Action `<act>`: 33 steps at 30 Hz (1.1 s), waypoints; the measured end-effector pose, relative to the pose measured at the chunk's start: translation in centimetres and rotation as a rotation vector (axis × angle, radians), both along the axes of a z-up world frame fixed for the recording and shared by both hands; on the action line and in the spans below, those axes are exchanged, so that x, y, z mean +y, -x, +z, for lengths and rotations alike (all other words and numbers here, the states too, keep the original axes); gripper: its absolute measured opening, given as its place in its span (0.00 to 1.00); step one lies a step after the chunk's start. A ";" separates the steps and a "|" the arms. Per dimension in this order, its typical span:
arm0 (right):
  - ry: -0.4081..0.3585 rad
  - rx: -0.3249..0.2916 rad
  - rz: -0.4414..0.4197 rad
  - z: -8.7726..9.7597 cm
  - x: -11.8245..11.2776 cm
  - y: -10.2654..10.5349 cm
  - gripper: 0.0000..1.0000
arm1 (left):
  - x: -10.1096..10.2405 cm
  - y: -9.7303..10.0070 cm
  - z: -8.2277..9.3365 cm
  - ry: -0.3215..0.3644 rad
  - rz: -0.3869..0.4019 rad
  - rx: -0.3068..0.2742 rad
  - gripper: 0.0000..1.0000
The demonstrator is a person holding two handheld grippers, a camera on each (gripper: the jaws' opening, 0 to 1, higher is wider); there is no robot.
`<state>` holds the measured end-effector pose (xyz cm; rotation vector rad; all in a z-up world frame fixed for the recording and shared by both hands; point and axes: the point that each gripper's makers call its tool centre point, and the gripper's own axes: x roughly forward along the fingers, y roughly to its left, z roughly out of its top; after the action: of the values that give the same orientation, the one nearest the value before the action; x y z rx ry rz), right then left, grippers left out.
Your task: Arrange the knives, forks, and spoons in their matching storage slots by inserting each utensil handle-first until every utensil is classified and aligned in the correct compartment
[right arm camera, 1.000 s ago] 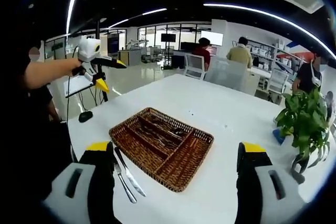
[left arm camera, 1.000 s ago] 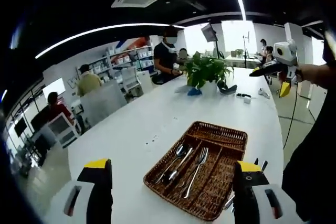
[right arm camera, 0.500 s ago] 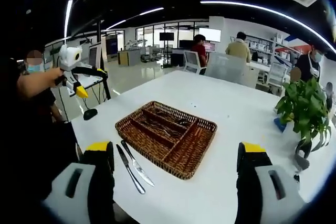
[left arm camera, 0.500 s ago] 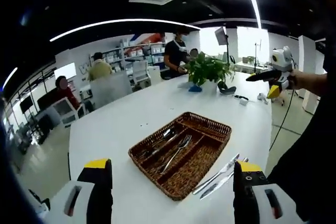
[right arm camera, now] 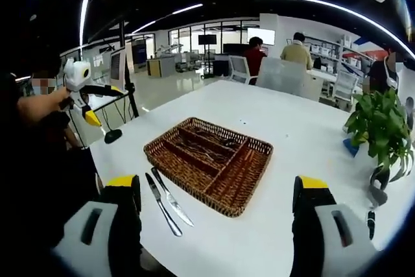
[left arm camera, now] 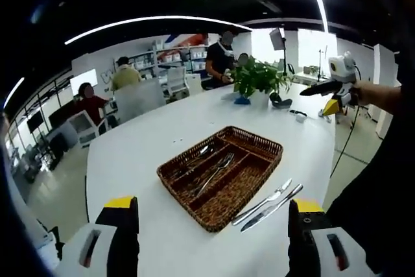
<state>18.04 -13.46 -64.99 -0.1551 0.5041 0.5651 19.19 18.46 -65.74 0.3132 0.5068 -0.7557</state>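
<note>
A brown wicker tray [left arm camera: 262, 144] [right arm camera: 260, 149] with long slots lies on the white table [left arm camera: 142, 154] [right arm camera: 292, 141]. Forks and spoons [left arm camera: 209, 168] [right arm camera: 211, 146] lie inside it. Two knives [left arm camera: 267, 200] [right arm camera: 164, 200] rest side by side on the table beside the tray's edge. My left gripper [left arm camera: 211, 241] is open, held high above the table's near edge with nothing between its jaws. My right gripper [right arm camera: 217, 222] is open and bare too, above the opposite near edge. Each gripper also appears far off in the other's view, my right gripper [left arm camera: 331, 85] and my left gripper [right arm camera: 87, 92], held in a hand.
A potted green plant [left arm camera: 258, 81] [right arm camera: 381, 129] stands at the table's far end beside a blue object [left arm camera: 241, 100] and dark small items [left arm camera: 281, 103]. Several people [left arm camera: 219, 63] sit or stand at desks and chairs [right arm camera: 282, 89] beyond. A black stand [right arm camera: 123, 82] stands on the floor.
Both cameras have drifted a little, so the tray and knives sit slightly differently in each view. Compared with a second ago, both views have pulled back from the tray. No utensil has moved.
</note>
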 end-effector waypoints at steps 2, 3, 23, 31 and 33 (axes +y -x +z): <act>-0.002 0.003 0.002 0.0 0.2 -0.2 0.99 | 0.1 -0.1 0.1 -0.004 0.000 -0.001 1.00; -0.003 -0.012 0.007 0.3 0.4 -0.4 0.99 | 0.2 -0.4 0.2 -0.005 0.002 -0.001 1.00; 0.001 0.004 0.031 -0.3 0.7 -1.8 0.99 | -3.9 -1.3 -2.5 -0.281 -0.325 0.004 0.93; -0.002 0.024 0.041 -1.3 0.9 -1.3 0.99 | -6.9 0.6 -6.2 -0.391 -0.558 0.057 0.85; -0.003 0.029 0.042 -1.5 1.0 -1.1 0.99 | -7.6 1.0 -7.3 -0.423 -0.602 0.061 0.84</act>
<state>19.13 -12.46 -66.46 -0.1547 0.5287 0.6098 18.16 10.89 -73.04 0.8628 0.6386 -1.2431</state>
